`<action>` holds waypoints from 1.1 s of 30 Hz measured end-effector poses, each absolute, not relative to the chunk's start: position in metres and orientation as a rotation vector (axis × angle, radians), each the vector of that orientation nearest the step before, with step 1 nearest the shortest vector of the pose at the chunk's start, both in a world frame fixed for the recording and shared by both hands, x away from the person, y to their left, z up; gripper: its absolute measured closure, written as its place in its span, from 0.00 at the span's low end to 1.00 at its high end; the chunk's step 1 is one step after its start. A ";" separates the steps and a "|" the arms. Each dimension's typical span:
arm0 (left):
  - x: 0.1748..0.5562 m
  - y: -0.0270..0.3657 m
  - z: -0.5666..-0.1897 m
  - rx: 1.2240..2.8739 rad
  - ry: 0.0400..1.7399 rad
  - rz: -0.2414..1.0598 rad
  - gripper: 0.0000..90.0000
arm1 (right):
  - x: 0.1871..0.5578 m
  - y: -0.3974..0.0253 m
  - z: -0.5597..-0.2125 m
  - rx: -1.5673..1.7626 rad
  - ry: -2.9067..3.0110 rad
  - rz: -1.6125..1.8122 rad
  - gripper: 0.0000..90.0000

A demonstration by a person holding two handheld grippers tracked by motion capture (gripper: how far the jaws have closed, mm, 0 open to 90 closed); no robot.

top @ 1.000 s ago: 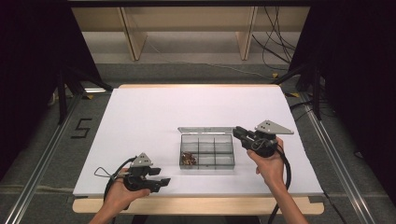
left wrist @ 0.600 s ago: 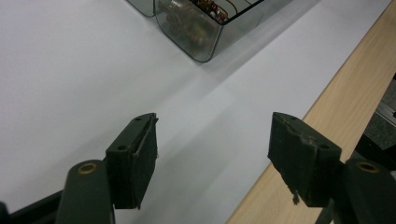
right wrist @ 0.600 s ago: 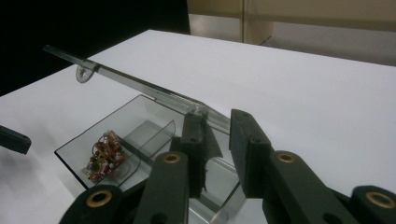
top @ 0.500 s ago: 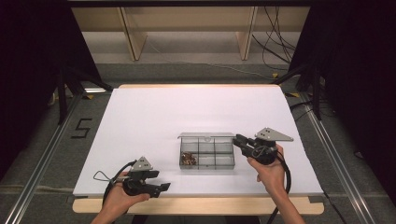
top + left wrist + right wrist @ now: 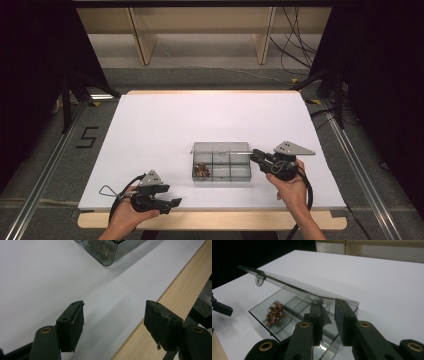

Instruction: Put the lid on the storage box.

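Lid of the clear compartment box lowered since a second ago, now half shut and tilted over the tray; closing looks under way. Right gripper, jaws narrowed, at the lid's near edge; whether actually pinching it, cannot tell. Left gripper drawn back toward 7 o'clock, jaws wide apart, holding nothing, over the worktop front edge. Box at 5 o'clock of centre; wide bare room from 9 to 1 o'clock.
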State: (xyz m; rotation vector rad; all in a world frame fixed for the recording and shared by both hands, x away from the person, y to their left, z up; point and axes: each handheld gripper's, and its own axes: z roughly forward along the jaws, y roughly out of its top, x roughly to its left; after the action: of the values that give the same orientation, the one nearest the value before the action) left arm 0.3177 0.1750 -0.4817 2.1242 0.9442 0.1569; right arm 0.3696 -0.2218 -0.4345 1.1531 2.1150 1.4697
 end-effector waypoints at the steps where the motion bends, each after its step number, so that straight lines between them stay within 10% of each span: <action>1: 0.317 0.174 -0.482 2.116 0.953 0.146 0.36 | 0.369 -0.221 -0.436 1.164 2.110 1.479 0.86; 33: 0.317 0.173 -0.482 2.112 0.937 0.155 0.36 | 0.359 -0.225 -0.456 1.206 2.201 1.480 0.88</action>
State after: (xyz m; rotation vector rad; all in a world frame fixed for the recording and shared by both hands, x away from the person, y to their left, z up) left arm 0.3166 0.1729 -0.4823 2.1117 0.9366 0.1553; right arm 0.3593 -0.2248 -0.4557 1.2061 2.2014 1.4799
